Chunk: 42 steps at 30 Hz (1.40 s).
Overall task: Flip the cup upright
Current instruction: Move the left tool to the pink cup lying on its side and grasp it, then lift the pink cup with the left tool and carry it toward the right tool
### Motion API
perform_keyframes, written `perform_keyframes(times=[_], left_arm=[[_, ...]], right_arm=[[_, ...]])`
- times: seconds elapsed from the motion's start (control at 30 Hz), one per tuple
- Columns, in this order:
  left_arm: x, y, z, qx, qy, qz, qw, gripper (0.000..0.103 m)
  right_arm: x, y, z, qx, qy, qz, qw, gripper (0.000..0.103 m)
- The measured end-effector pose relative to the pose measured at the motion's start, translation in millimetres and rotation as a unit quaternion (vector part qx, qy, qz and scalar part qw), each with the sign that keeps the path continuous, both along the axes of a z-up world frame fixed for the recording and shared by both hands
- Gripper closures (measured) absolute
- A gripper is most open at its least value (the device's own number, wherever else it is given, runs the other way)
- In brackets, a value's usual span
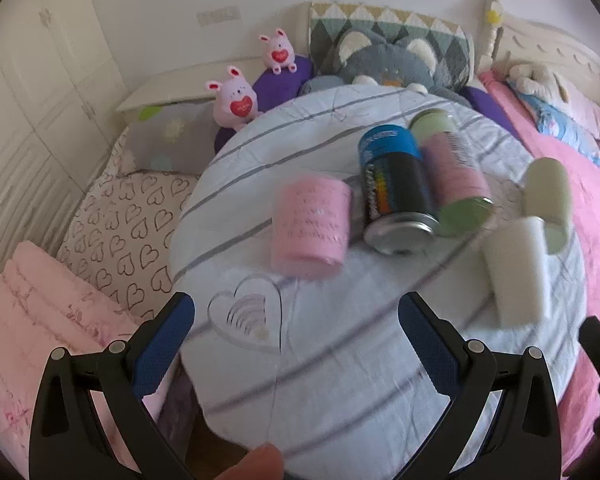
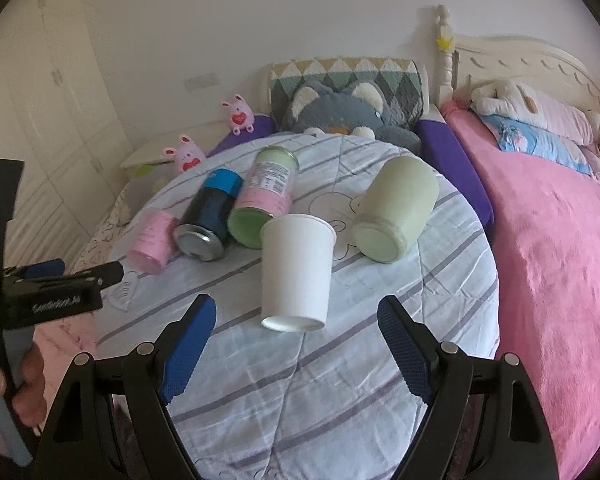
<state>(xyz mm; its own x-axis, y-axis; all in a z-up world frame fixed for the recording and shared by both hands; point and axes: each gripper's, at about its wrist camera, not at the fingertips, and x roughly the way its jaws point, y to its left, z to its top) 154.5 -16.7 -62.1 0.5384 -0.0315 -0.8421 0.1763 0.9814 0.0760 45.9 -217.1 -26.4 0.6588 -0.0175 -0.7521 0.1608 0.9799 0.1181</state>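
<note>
A white paper cup (image 2: pixel 296 270) lies on its side on the round quilt-covered table (image 2: pixel 340 380), base toward me and mouth away. It also shows in the left wrist view (image 1: pixel 516 272) at the right. My right gripper (image 2: pixel 296 344) is open and empty, just short of the cup's base. My left gripper (image 1: pixel 296 340) is open and empty over the table's near left part, in front of a pink cup (image 1: pixel 310 228) lying on its side. The left gripper also shows from the side in the right wrist view (image 2: pixel 80 276).
A black and blue can (image 2: pixel 210 216), a pink and green can (image 2: pixel 266 196) and a pale green jar (image 2: pixel 396 208) lie on their sides behind the cup. Plush toys (image 2: pixel 340 114) sit at the far edge. A pink bed (image 2: pixel 560 260) lies to the right.
</note>
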Motion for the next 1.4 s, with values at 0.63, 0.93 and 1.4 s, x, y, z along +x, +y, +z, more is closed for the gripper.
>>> perform_keyframes(times=[0.63, 0.93, 1.4], left_arm=[[92.2, 9.3, -64.2, -0.043, 0.079, -0.035, 0.9953, 0.018], [70.7, 17.5, -49.6, -0.072, 0.067, -0.051, 0.9939, 0.031], [87.0, 10.4, -53.6, -0.071, 0.055, -0.031, 0.9955, 0.027]], right_arm=[[51.7, -6.2, -25.0, -0.024, 0.046, -0.022, 0.998, 0.019], [39.2, -2.9, -20.3, -0.023, 0.038, -0.022, 0.999, 0.019], [8.5, -6.8, -11.8, -0.025, 0.032, -0.031, 0.999, 0.019]])
